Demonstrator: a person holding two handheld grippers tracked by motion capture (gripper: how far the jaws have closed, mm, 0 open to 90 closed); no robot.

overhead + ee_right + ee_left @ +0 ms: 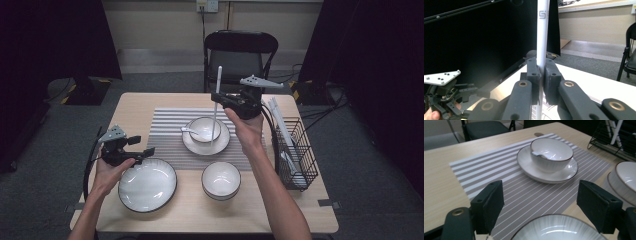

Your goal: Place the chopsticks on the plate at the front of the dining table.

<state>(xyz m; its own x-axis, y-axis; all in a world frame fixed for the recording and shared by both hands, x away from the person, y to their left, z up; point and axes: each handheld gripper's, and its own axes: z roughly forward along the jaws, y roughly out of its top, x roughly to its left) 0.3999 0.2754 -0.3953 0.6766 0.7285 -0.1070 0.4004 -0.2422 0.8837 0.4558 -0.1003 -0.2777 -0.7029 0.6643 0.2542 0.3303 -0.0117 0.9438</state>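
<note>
Spoon point(191, 131) lies in bowl point(204, 128); right gripper point(220, 98) clamps white chopstick point(217, 95), left gripper point(146, 151) jaws gape.

This is a staged recording room, not a home dining space. Black curtains point(55, 35) hang on both sides, with a bare beige wall point(160, 22) and a wall socket point(207, 5) behind. The floor is grey carpet point(45, 165), crossed by loose cables and marked with yellow-black tape point(67, 97). A small light-wood counter point(135, 107) stands alone with one black folding chair point(240, 52), its feet positions taped down. On it lies a grey striped placemat point(167, 130) with white dishes.
</note>
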